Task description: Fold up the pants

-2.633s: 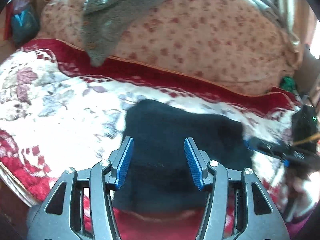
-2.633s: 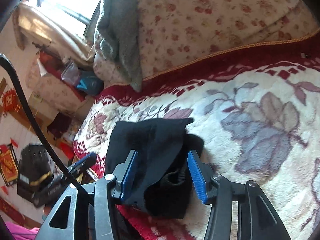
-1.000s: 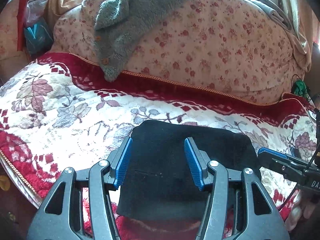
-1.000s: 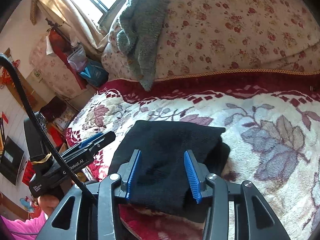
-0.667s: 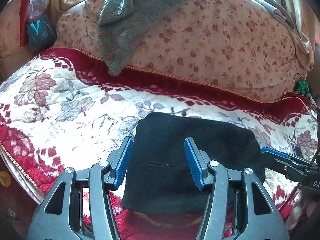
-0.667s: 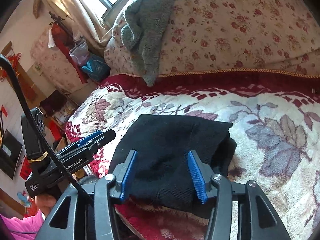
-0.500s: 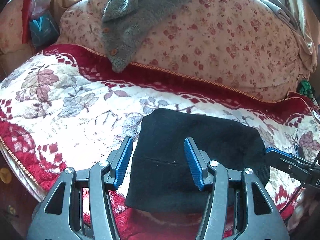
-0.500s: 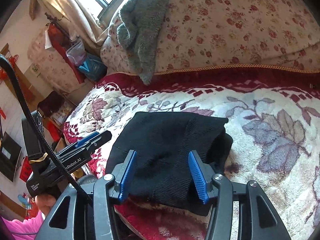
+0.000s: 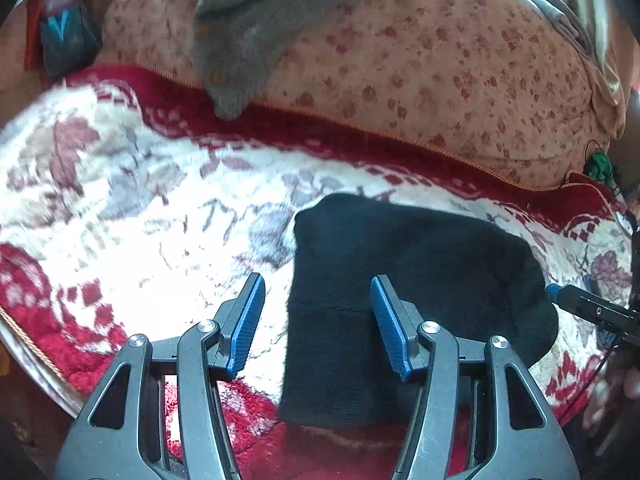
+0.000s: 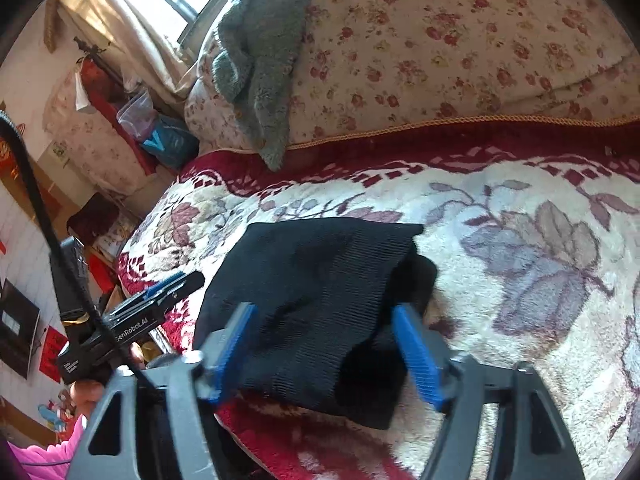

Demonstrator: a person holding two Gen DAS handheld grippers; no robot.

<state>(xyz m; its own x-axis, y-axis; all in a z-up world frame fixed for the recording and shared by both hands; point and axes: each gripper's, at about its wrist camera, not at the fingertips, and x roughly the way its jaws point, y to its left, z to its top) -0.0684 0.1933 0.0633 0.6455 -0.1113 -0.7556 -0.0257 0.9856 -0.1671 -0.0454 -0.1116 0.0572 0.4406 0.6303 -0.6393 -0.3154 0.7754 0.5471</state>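
The black pants (image 9: 420, 264) lie folded into a thick rectangle on the floral blanket (image 9: 120, 220), near the bed's front edge. My left gripper (image 9: 317, 280) hovers over their left edge, jaws apart and opening a touch, one pad over blanket and one over cloth. In the right wrist view the pants (image 10: 320, 280) lie under my right gripper (image 10: 324, 309), whose jaws are opening wide; the fold sits between the pads without being pressed. The left gripper (image 10: 160, 296) shows at the pants' left, and the right gripper's tip (image 9: 580, 306) at their right.
A grey fleece garment (image 9: 248, 20) hangs over a rolled flowered quilt (image 9: 440, 72) along the back of the bed. The bed's front edge drops off just below the pants. Bags and boxes (image 10: 160, 140) crowd the floor at left. A pink sleeve (image 10: 48, 452) shows low.
The right jaws have spread wider around the pants, which now lie flat. The left gripper has slid left and down, from over the pants' middle to their left edge.
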